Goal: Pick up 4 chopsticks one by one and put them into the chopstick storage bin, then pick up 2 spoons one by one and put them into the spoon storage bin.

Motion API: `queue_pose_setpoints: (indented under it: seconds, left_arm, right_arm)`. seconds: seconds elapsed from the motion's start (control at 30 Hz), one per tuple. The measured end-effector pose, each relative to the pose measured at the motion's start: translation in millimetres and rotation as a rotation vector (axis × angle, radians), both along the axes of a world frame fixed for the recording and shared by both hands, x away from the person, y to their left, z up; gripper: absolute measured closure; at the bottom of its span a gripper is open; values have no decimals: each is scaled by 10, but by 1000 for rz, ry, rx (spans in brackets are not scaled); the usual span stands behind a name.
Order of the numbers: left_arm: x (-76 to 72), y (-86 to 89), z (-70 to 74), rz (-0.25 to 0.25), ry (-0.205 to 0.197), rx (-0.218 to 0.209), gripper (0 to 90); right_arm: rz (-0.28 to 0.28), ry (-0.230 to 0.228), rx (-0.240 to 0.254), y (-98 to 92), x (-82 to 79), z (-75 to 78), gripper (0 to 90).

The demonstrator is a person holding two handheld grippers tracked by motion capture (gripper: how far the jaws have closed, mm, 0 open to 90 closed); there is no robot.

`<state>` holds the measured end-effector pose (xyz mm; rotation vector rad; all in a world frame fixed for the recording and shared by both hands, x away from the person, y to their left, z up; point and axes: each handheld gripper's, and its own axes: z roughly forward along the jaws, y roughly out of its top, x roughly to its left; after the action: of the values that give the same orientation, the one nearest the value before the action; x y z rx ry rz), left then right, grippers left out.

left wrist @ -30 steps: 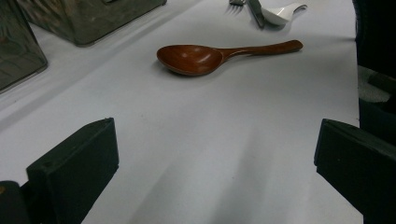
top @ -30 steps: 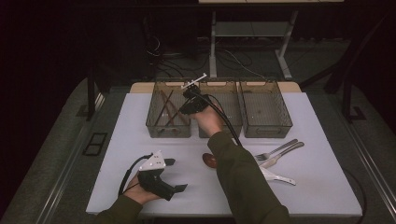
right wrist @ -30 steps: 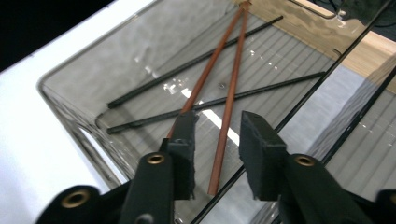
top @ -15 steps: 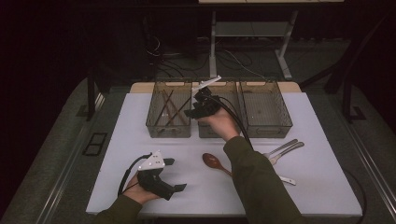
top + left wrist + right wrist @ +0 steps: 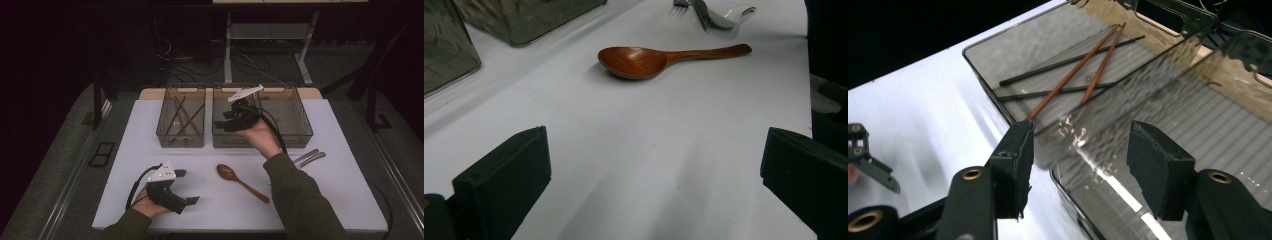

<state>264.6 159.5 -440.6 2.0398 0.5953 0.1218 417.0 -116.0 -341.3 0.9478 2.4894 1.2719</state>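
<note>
Right gripper (image 5: pixel 227 119): jaws apart, empty, above middle bin (image 5: pixel 222 137) at tabletop (image 5: pixel 325 195) far edge. Left gripper (image 5: pixel 186 187): jaws wide, empty, near front-left corner. Wooden spoon (image 5: pixel 240 180): mid-tabletop; chopsticks (image 5: pixel 182 116) in left bin (image 5: pixel 165 135).

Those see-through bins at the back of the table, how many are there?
3, side by side along the far edge: the left bin holds chopsticks, the middle bin sits under the right tool, and the right bin looks empty.
</note>
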Motion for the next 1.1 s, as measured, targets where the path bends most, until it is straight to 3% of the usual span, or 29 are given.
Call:
queue_pose_setpoints:
  seconds: [0.57,1.1]
  left_arm:
    - [-2,-2,2,7,-4,7,0]
    - [1,-3,1,5,-7,17,0]
  right_arm:
    - [35,-14,37,-368,-299,-63,419]
    - [18,-18,62,-854,-601,-166,414]
